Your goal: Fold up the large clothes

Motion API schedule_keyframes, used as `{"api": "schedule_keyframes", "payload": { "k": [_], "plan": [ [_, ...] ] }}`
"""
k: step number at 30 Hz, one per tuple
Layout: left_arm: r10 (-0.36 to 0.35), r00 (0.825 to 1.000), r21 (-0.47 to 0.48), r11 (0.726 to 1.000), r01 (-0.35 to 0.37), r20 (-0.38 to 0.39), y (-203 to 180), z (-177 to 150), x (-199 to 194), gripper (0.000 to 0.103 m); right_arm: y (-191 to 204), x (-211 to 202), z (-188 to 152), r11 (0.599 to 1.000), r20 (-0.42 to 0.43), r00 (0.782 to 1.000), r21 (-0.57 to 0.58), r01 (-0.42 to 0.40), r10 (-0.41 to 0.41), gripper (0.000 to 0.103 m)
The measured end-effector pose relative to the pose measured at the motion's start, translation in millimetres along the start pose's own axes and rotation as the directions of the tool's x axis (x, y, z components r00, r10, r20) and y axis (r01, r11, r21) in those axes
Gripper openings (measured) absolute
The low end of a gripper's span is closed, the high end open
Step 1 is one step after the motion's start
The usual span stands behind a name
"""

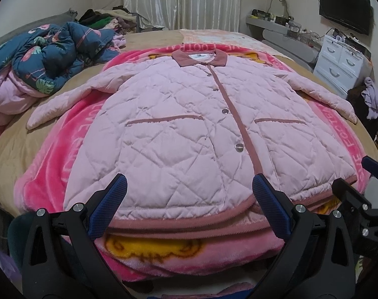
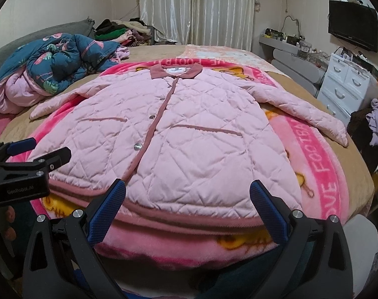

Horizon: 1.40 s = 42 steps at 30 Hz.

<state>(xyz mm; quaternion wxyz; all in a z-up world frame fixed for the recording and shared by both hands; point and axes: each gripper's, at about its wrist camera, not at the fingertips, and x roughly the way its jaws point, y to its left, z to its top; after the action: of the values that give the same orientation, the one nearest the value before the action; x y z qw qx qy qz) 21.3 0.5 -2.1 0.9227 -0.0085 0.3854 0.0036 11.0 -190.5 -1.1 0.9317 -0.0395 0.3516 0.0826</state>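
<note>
- The left claw (image 1: 189, 194) stands wide open with nothing between its blue pads, poised just over the hem of the pink quilted jacket (image 1: 189, 129), left of the button strip.
- The right claw (image 2: 187, 196) is likewise spread wide and empty, hovering above the hem to the right of the button strip.
- In the right wrist view the left claw's black frame shows at the left edge, with a hand (image 2: 9, 221) gripping its handle; the two claws sit side by side along the hem.
- The jacket lies flat, front up and buttoned, on a bright pink blanket (image 1: 51, 174) spread over the bed (image 1: 12, 159).
- Its long axis runs straight away from the claws: hem nearest, dark pink collar (image 1: 198, 58) at the far end, pointing toward the curtains (image 1: 181, 0).
- Both sleeves stretch outward and slightly back toward the claws, the cuffs reaching past the blanket onto the tan bed cover.
- A crumpled blue patterned quilt (image 1: 54, 57) is heaped on the far left of the bed, well apart from the jacket.
- A white drawer unit (image 1: 341, 64) stands beside the bed on the right, below a wall screen (image 1: 344, 7).
</note>
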Motion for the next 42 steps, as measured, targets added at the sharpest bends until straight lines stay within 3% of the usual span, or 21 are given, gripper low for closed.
{"api": "schedule_keyframes", "payload": {
  "k": [7, 26, 35, 42],
  "plan": [
    [0.005, 1.0, -0.003, 1.0, -0.005, 0.006, 0, 36, 17, 0.094, -12, 13, 28, 1.0, 0.026, 0.999, 0.007, 0.027, -0.027, 0.099],
    [-0.035, 0.999, -0.013, 0.999, 0.035, 0.001, -11, 135, 79, 0.094, -57, 75, 119, 0.996, 0.006, 1.0, 0.086, -0.01, 0.009, 0.099],
    [-0.03, 0.999, -0.014, 0.999, 0.03, -0.029, -28, 184, 125, 0.094, -107, 119, 165, 0.987, 0.0, 0.998, 0.149, 0.058, -0.059, 0.099],
    [-0.017, 0.998, -0.019, 1.0, 0.016, -0.061, -54, 216, 168, 0.094, -172, 160, 192, 0.955, -0.029, 0.991, 0.265, 0.134, -0.131, 0.099]
  ]
}}
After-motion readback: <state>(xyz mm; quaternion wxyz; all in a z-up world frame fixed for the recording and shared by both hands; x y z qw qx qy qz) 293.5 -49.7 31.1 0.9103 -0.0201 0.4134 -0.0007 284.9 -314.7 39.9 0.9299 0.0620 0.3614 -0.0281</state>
